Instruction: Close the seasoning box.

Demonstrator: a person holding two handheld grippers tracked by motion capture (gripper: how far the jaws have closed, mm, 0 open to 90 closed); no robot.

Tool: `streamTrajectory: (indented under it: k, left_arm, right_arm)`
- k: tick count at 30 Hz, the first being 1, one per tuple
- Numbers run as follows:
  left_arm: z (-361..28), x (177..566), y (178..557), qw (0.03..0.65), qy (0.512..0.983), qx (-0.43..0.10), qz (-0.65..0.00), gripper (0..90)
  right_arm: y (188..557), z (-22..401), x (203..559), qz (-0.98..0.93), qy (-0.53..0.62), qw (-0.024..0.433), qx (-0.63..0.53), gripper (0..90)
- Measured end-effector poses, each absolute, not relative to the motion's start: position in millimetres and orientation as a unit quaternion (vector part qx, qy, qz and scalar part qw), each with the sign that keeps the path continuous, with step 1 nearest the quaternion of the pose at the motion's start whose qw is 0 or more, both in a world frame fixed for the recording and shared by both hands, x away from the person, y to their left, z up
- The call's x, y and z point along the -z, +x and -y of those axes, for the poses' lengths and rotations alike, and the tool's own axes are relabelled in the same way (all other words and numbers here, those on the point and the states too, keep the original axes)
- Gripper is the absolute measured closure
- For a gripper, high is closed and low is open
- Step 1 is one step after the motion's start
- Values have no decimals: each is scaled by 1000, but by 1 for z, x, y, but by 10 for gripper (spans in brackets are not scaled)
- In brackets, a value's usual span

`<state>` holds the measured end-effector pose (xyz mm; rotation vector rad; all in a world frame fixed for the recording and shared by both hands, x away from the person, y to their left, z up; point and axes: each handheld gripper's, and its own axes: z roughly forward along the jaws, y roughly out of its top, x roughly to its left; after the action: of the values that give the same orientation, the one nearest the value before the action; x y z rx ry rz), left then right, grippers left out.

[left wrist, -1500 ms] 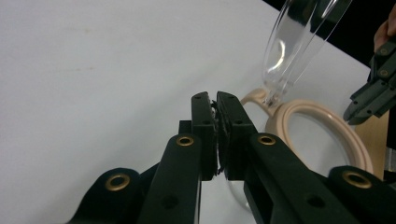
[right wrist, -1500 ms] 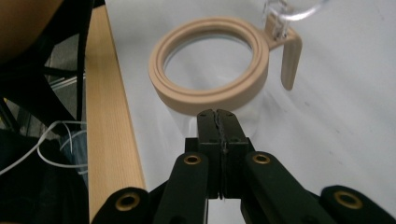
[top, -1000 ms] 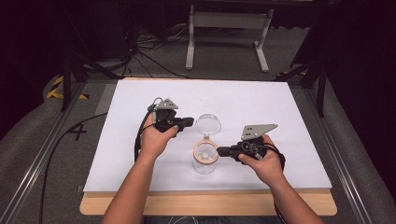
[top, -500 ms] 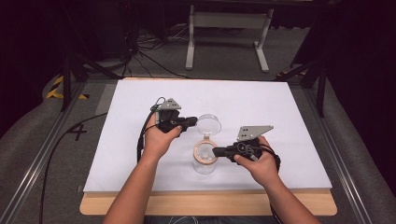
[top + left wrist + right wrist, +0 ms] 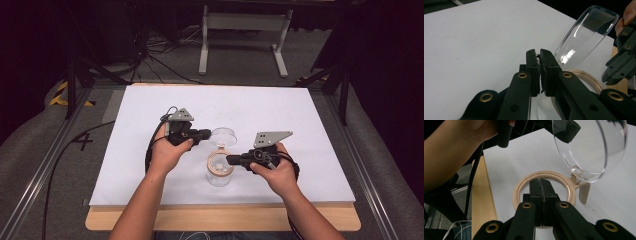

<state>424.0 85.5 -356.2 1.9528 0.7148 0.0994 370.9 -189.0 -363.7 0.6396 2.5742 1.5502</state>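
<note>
Left gripper first: its two black jaws are pressed flat together low in the centre of its own view, nothing visibly pinched between them, tips just beside the base of the clear dome lid, which tilts up toward the upper right of that frame. Right gripper likewise has its jaws closed pad to pad, tips lying over the near rim of the tan ring that collars the jar mouth; whether they actually bite the rim cannot be told. The lid, smooth, glossy and see-through, stands open on a small tan hinge tab at the ring's right side. From the high view the clear jar sits mid-frame between the two hands, small pale pieces inside, left hand to its left and right hand to its right, both close in. Open room lies all around on the matte white sheet, which covers a pale wooden tabletop whose edge shows along the bottom. Beyond, grey carpet, black cables and a grey metal stand at the upper centre.
</note>
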Motion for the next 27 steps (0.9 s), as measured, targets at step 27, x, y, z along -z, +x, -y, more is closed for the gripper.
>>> streamTrajectory:
  k: [27]
  left_arm:
    - [-97, 342, 410, 439, 854, -4, -279, 815]
  right_arm:
    - [367, 199, 360, -853, 205, 14, -481, 900]
